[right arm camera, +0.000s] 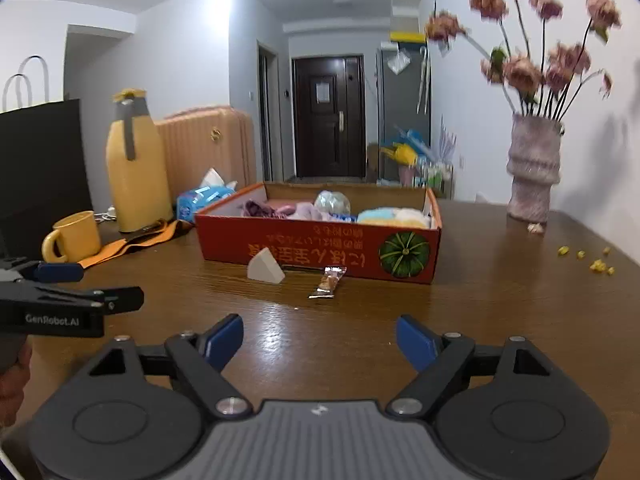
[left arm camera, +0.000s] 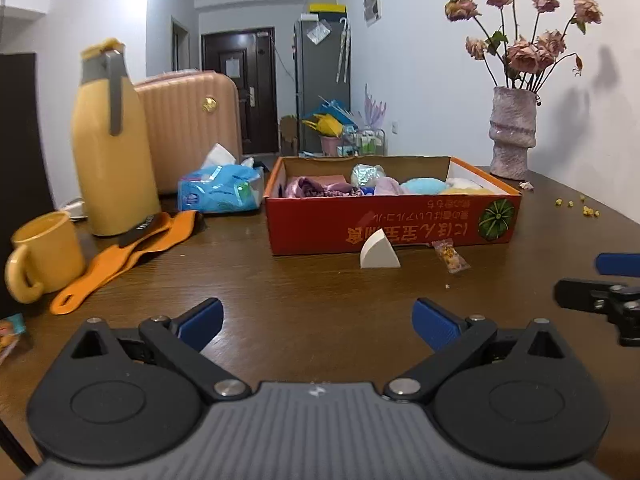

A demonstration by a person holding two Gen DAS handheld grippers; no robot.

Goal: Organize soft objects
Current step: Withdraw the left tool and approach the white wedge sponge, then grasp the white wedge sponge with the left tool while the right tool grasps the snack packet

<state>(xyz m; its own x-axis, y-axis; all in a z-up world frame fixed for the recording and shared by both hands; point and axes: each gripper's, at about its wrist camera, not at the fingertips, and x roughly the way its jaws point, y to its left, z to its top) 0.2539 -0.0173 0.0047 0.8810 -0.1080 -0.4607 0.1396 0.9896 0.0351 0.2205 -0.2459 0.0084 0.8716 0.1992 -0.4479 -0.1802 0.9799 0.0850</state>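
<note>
Both tongs hover low over the brown table [left arm camera: 320,292], pointing slightly down toward the box, side by side. Left gripper [left arm camera: 318,322] has blue pads spread wide, nothing between them. Right gripper [right arm camera: 319,340] also spread, nothing between its pads; its blue tip shows at the right edge of the left view. Part of a hand [right arm camera: 14,376] shows at the left edge of the right wrist view, under the left gripper body, which reads "GenRobot.AI".

Red cardboard box [left arm camera: 392,220] sits mid-table w/ upside-down white and yellow Asian script on its front wall & a green pumpkin picture at the right end; script not legible to me. Soft objects [left arm camera: 384,186] (purple, pink, blue, cream) lie piled inside the box. White wedge sponge [left arm camera: 379,250] stands on the table just in front of the box, touching nothing; small snack packet [left arm camera: 450,256] lies beside it to the right.

Left side: yellow thermos [left arm camera: 114,152], yellow mug [left arm camera: 48,254], orange strap [left arm camera: 120,256], blue tissue pack [left arm camera: 220,188]. Pink vase [left arm camera: 512,132] w/ dried roses at back right.
</note>
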